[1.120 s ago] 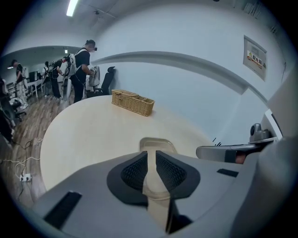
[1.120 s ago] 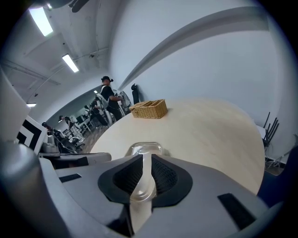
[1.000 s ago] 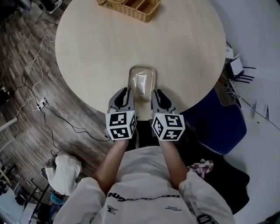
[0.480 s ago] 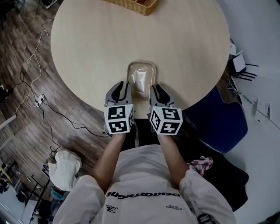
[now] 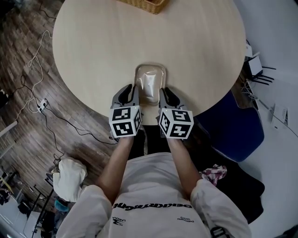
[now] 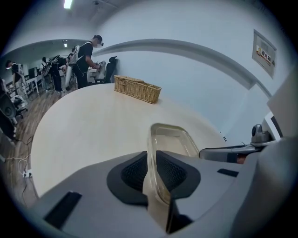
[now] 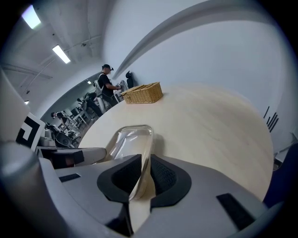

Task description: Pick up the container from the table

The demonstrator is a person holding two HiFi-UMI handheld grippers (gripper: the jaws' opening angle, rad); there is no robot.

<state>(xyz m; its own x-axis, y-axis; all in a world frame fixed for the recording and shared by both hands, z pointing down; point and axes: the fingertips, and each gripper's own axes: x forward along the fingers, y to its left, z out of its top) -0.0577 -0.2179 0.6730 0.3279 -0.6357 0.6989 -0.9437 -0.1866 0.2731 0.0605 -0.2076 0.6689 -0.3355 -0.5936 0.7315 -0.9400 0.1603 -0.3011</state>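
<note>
Container (image 5: 151, 67): clear, rounded-rectangular, open top. It is over the table (image 5: 93, 46), at the edge nearest the person, long axis pointing away from them. I cannot tell whether its base rests on the top or is just clear of it. There is a pale patch inside, either contents or glare.

Left gripper (image 5: 132, 94): on the container's left long wall, near the person's end. In the left gripper view the gripper (image 6: 156, 173) has its jaws pinching that wall of the container (image 6: 173, 139). One black pad (image 6: 134, 174) is outside and the other inside, with the rim standing up between them.

Right gripper (image 5: 165, 96): on the container's right long wall, level with the left one. In the right gripper view the gripper (image 7: 142, 174) likewise has its jaws pinching the wall of the container (image 7: 132, 137), one pad (image 7: 163, 175) on each face.

Arms: both forearms are bare and reach forward from the torso, close together and roughly parallel. The wrists are straight. The marker cubes sit on the person's side of the container and the jaws point away from the person. The two grippers flank the container and do not touch each other.

Surroundings: a wicker basket (image 5: 139, 4) is well beyond the container, at the table's far edge. A blue chair (image 5: 233, 128) is off the table, right of the container. A standing person (image 6: 86, 58) is far behind the basket.
</note>
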